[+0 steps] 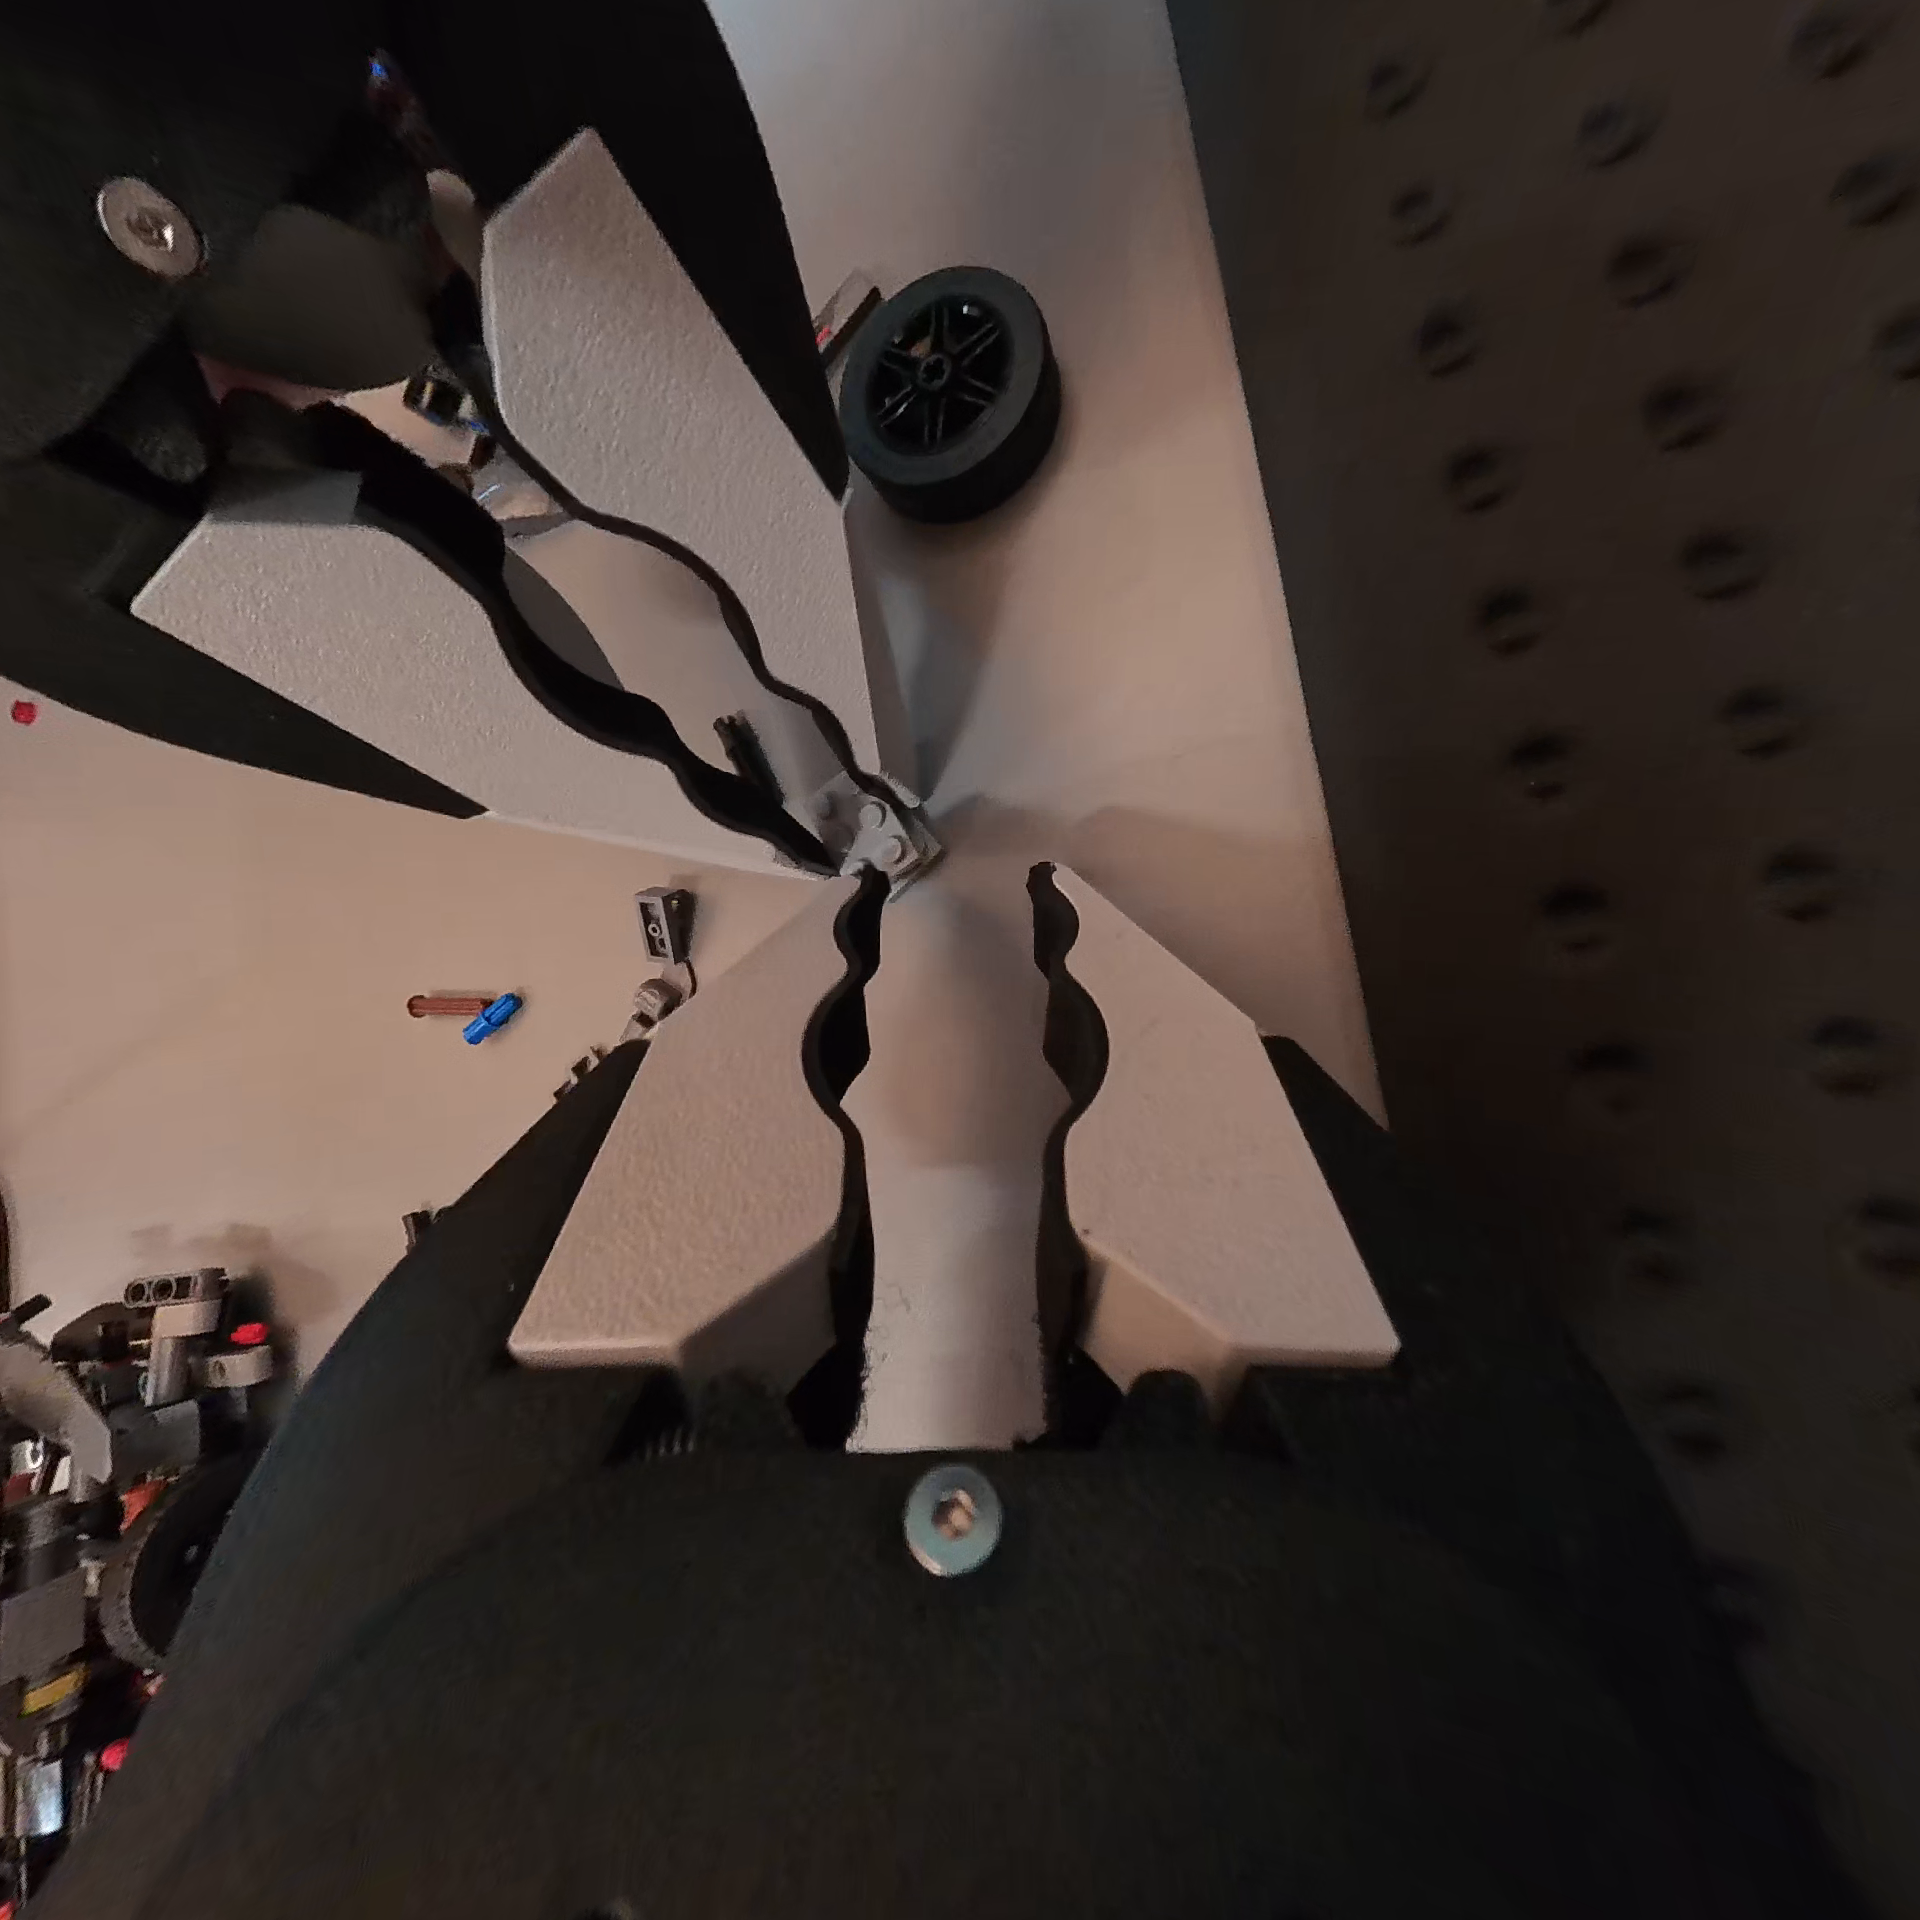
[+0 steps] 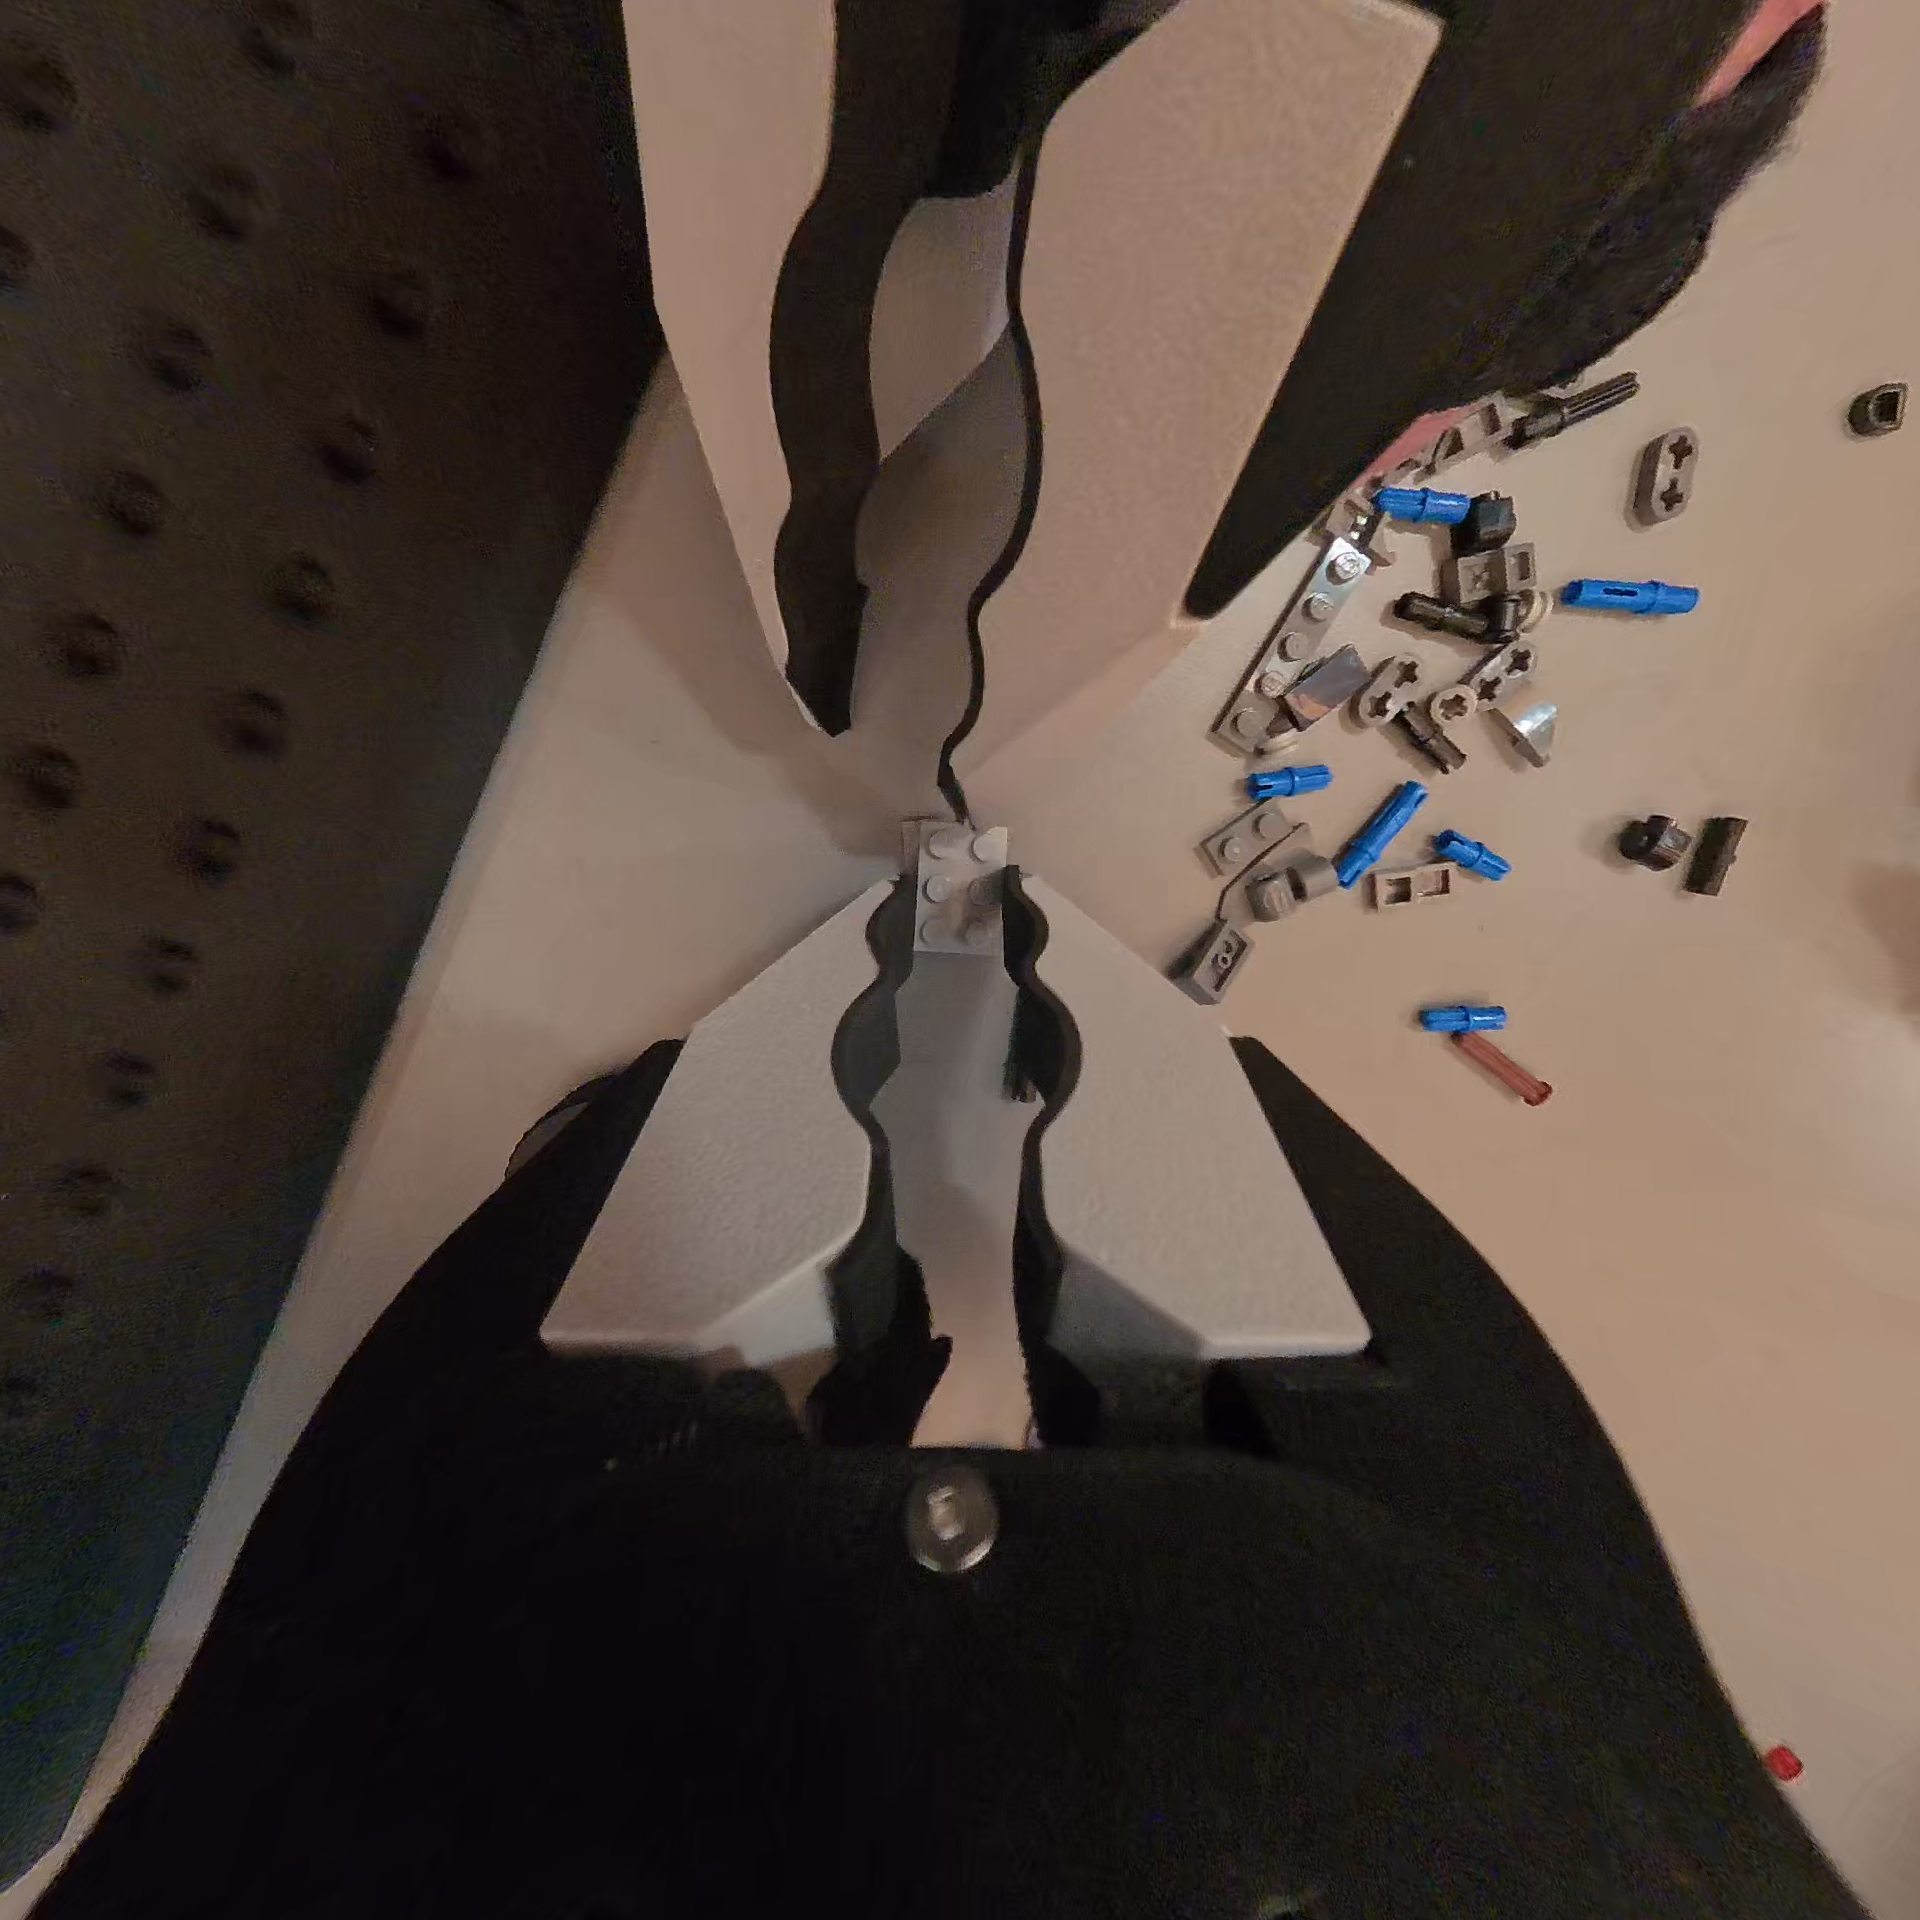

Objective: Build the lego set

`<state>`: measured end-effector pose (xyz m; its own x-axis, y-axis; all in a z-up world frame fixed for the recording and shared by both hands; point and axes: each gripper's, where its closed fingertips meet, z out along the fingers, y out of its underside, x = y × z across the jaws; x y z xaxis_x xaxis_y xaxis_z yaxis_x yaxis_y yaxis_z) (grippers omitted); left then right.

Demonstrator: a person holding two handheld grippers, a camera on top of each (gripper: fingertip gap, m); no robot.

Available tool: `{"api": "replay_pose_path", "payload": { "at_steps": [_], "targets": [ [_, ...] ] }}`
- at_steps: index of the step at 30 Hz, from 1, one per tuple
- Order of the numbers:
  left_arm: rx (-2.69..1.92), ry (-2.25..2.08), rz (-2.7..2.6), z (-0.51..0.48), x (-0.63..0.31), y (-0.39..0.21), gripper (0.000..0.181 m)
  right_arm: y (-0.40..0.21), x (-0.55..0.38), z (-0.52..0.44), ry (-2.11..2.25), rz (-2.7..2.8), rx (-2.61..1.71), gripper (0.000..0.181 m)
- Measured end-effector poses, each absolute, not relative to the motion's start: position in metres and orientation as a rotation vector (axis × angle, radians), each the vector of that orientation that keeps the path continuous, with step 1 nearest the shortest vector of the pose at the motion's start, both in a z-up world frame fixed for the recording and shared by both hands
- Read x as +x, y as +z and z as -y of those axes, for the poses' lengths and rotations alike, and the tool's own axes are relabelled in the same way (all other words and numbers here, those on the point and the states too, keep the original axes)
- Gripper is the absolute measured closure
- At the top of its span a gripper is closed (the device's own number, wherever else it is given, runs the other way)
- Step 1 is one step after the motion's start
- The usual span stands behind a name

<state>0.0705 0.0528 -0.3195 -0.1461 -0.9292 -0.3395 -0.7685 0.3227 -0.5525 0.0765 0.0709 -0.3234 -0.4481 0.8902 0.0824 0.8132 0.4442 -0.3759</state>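
My right gripper [image 2: 954, 883] is shut on a small light grey studded plate [image 2: 958, 891], held at its fingertips just above the pale table [image 2: 1558, 1351]. A short black pin [image 2: 1023, 1060] sits between its fingers behind the plate. My left gripper [image 1: 954, 878] is open and empty. Its left fingertip [image 1: 868, 894] touches the edge of the grey plate [image 1: 883, 831]. The right gripper [image 1: 873, 831] reaches in from the upper left in the left wrist view. The left gripper [image 2: 891, 753] reaches in from the top in the right wrist view, tip to tip with the right one.
A black wheel [image 1: 951, 395] lies beyond the grippers. A partly built model [image 1: 104, 1455] stands at the lower left. Several loose grey, black and blue parts [image 2: 1382, 727] lie scattered to the right. A dark studded surface [image 2: 208, 623] borders the table. Left and right tips are no more than a few centimetres apart. It is some 8 cm from my right tips to the black wheel [image 1: 951, 395].
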Motion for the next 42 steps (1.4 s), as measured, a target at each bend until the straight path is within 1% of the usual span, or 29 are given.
{"api": "replay_pose_path", "payload": {
  "at_steps": [10, 20, 31, 33, 36, 42],
  "targets": [
    [-1.481, -0.33, -1.976, -0.05, 0.074, -0.321, 0.155, -0.323, 0.077, -0.068, 0.441, 2.443, -1.466, 0.165],
    [-1.469, -0.316, -1.98, -0.049, 0.075, -0.322, 0.158, -0.321, 0.077, -0.068, 0.444, 2.442, -1.448, 0.168],
    [-1.472, -0.294, -1.982, -0.053, 0.076, -0.321, 0.157, -0.317, 0.082, -0.079, 0.413, 2.402, -1.505, 0.161],
    [-1.474, -0.297, -1.988, -0.053, 0.076, -0.321, 0.156, -0.316, 0.082, -0.08, 0.422, 2.393, -1.507, 0.163],
    [-1.468, -0.298, -1.993, -0.054, 0.076, -0.321, 0.155, -0.315, 0.082, -0.082, 0.425, 2.383, -1.515, 0.173],
    [-1.469, -0.299, -1.989, -0.057, 0.077, -0.321, 0.154, -0.316, 0.082, -0.075, 0.491, 2.398, -1.53, 0.181]
  ]
}}
